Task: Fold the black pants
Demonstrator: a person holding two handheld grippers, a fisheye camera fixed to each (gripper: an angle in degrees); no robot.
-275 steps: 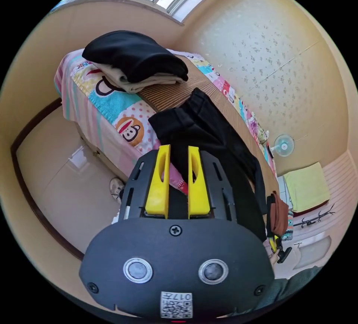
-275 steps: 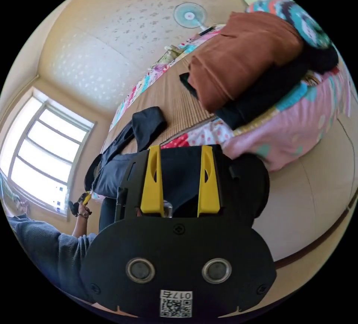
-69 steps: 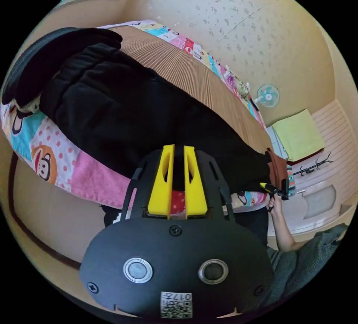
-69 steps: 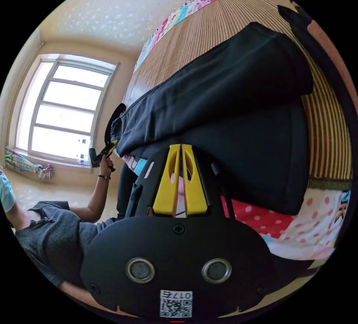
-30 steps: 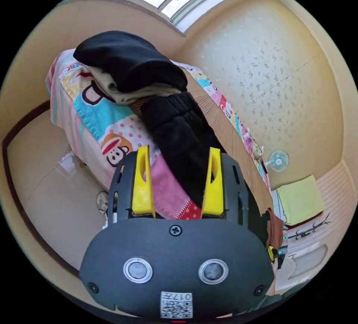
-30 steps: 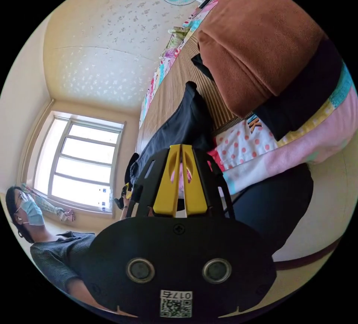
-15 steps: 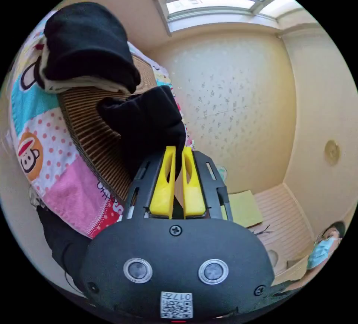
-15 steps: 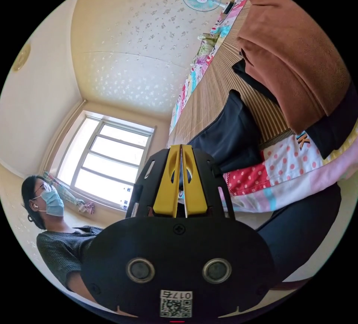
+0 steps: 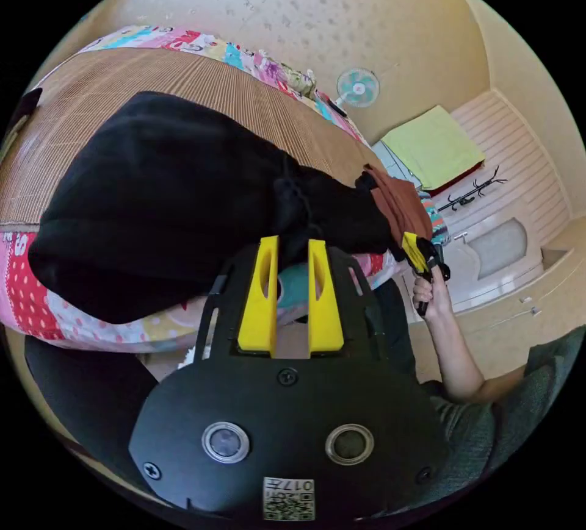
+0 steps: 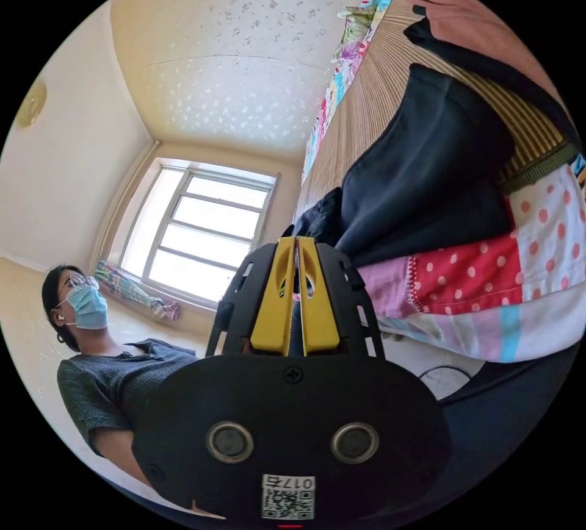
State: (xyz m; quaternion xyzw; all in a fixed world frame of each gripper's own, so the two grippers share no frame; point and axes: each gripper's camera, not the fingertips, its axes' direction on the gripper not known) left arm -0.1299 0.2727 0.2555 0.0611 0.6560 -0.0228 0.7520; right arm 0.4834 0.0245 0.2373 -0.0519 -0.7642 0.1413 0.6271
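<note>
Clutter around the work area includes a brown folded garment at one end of the bed, a small fan against the wall, and a window beyond the far end. Black pants lie bunched and doubled over on the striped mat near the bed's edge, partly overhanging the patterned sheet. Left gripper has its jaws slightly parted at the pants' edge, whether gripping cloth cannot be told; right gripper has its jaws pressed together, and whether fabric sits between them cannot be told.
</note>
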